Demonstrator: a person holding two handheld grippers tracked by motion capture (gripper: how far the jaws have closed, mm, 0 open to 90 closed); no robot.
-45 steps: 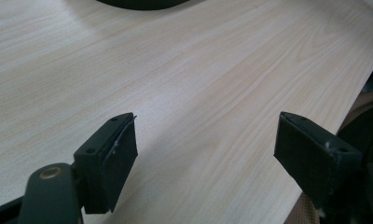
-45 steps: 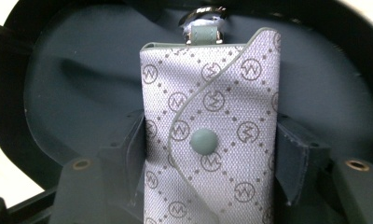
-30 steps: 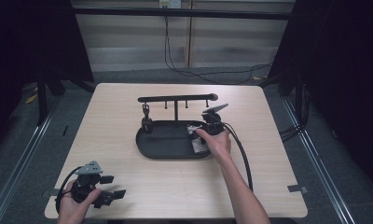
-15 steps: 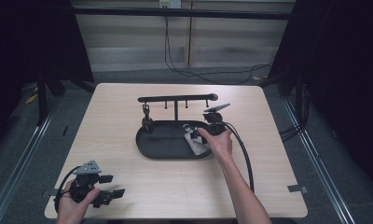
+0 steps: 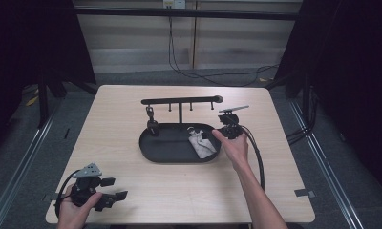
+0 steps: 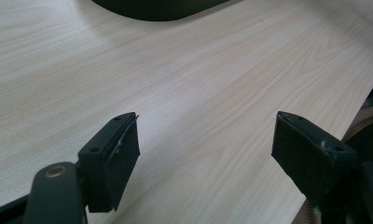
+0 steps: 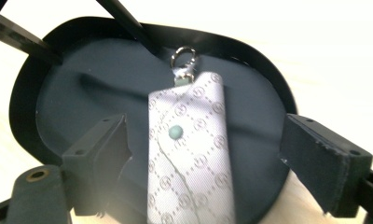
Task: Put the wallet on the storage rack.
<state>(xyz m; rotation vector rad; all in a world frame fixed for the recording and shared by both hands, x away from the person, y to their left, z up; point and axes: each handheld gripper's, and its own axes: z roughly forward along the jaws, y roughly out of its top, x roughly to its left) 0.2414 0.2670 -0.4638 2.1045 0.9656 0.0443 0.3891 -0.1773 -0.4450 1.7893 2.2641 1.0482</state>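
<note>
The right tool (image 7: 205,154), jaws apart, straddles the key pouch (image 7: 191,154), whose long axis runs six-to-twelve o'clock; the left tool (image 6: 205,154), also apart, idles.

no word, number or brand name can be read anywhere. the nearest thing is a repeating round monogram printed in a diamond grid over the pale key pouch (image 7: 189,154) lying in the black tray (image 7: 44,93), and its letters are too small and blurred to make out.
</note>
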